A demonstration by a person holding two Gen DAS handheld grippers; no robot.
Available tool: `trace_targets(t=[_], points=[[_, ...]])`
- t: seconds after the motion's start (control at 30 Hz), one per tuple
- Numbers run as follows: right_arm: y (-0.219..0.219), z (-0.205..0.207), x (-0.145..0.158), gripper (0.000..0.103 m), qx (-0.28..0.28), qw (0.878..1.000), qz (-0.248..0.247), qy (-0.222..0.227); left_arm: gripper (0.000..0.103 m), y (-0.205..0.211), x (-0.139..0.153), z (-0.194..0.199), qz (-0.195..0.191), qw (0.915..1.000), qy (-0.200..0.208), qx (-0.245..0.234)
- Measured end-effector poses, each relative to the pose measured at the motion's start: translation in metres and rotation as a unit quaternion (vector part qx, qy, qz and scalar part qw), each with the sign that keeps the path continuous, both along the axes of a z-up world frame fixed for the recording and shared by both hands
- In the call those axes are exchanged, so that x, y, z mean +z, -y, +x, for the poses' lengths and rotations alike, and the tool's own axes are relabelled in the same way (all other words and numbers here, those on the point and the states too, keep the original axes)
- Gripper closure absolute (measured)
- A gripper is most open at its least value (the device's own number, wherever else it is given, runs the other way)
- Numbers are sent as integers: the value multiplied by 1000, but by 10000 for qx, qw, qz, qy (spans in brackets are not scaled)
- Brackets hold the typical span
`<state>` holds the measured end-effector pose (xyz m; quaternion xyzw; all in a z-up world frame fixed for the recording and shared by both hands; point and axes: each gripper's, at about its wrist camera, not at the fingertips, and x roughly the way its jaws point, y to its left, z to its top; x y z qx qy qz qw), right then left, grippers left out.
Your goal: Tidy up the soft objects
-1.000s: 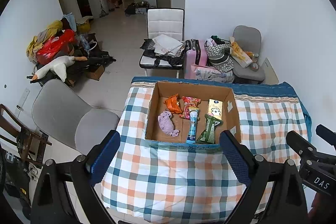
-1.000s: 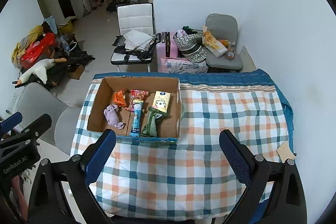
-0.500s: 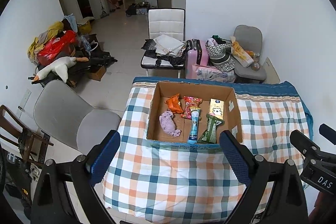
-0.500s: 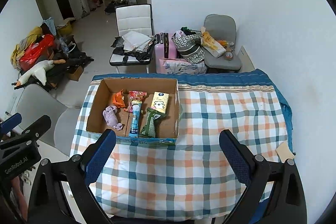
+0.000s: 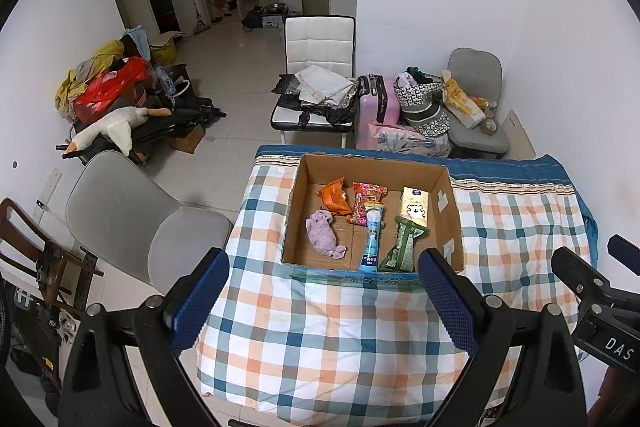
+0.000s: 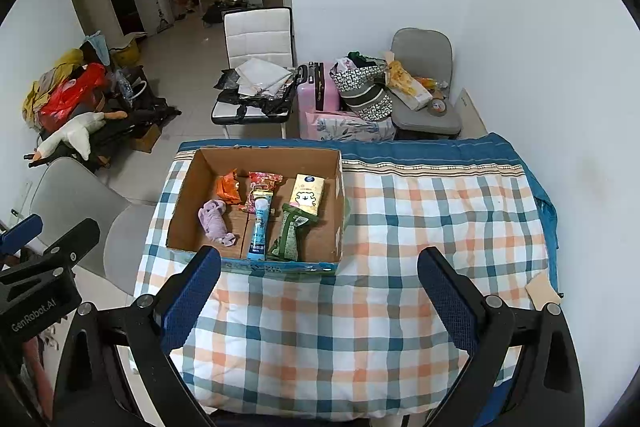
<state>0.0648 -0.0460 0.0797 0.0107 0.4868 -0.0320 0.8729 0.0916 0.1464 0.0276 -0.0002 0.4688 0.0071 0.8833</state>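
Observation:
An open cardboard box (image 5: 450, 203) (image 6: 182, 203) sits on the checked tablecloth (image 5: 320, 331) (image 6: 420, 223). Inside lie a purple soft toy (image 5: 325, 234) (image 6: 216, 221), an orange packet (image 5: 334, 195) (image 6: 228, 185), a red patterned packet (image 5: 366, 195) (image 6: 264, 179), a blue tube (image 5: 372, 241) (image 6: 259, 227), a green pouch (image 5: 404, 241) (image 6: 290, 231) and a yellow tissue pack (image 5: 416, 202) (image 6: 308, 191). My left gripper (image 5: 323, 301) is open and empty, high above the table's near edge. My right gripper (image 6: 319, 301) is open and empty, to the box's right.
A grey chair (image 5: 132, 223) (image 6: 80, 205) stands left of the table. A white chair (image 5: 318, 67), a pink suitcase (image 5: 376, 107) and another grey chair (image 5: 476, 107) with bags stand behind. Clutter and a plush goose (image 5: 116, 129) lie on the floor. The white wall (image 6: 560, 87) is right.
Both grippers have drifted slightly back and up, so the box sits a little farther off in view. Both stay open and empty. Nothing in the box moved.

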Motion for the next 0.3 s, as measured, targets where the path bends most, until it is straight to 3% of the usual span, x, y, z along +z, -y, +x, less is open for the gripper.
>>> trace_targets(t=[0.3], points=[[0,0,1,3,-5,10000,-1,12,6,-4,0,-2,-6,10000,37,22]])
